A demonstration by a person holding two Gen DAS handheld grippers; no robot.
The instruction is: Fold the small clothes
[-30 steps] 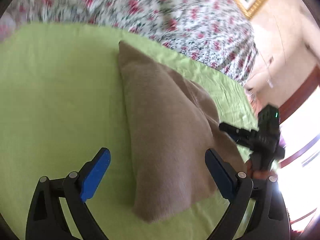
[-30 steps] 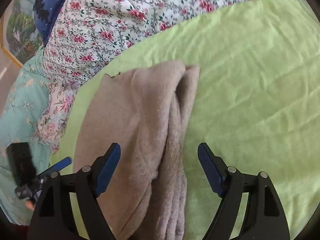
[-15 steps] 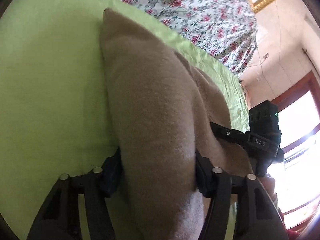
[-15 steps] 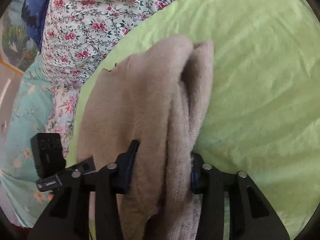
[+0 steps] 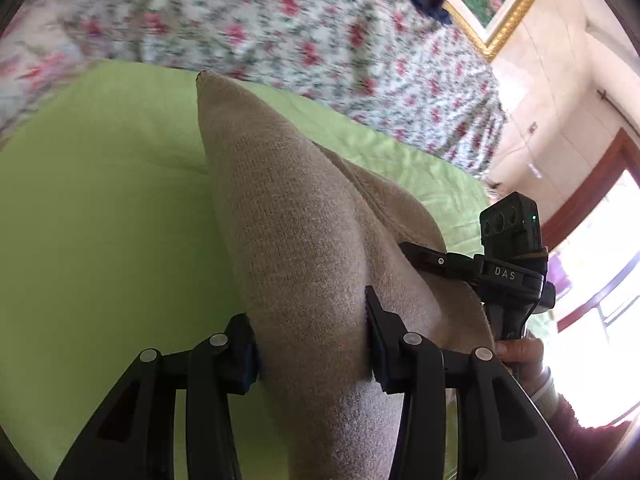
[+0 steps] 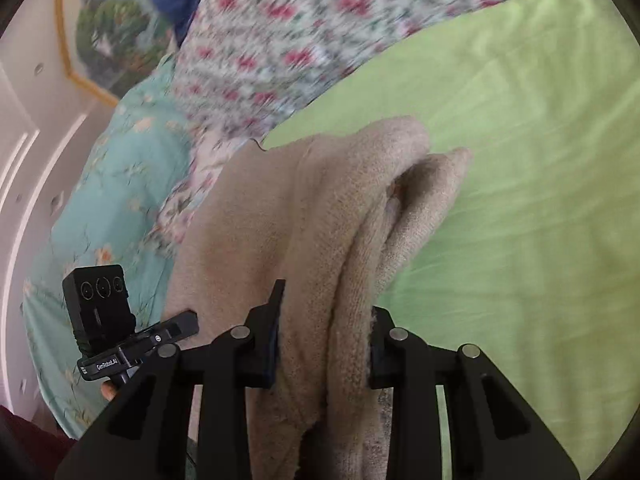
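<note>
Lying on a lime-green cloth [image 5: 100, 208] spread over a bed, the beige, fuzzy knit garment [image 5: 296, 232] is bunched into a long, thick bundle whose near end rises off the cloth. Its far end tapers to a blunt corner, with a small loose thread at the tip. In the right wrist view the garment [image 6: 304, 208] shows several stacked layers, their rounded folded edges lying side by side on the right, with a dark crease between two of them.

The left gripper [image 5: 310, 334], black with two fingers, clamps the near part of the bundle; its jaws are closing and both pads press into the knit. The right gripper [image 6: 324, 332] grips the layered edge the same way, jaws closing with the fabric squeezed between them. Each gripper shows in the other's view, just beside the garment, with part of a hand [image 5: 520, 354] on its handle.

Beyond the green cloth lies a white sheet with red flowers [image 5: 280, 32], blurred here. A teal floral cloth [image 6: 120, 208] lies at the left, and a gold-framed picture [image 5: 504, 4] hangs on the far wall.
</note>
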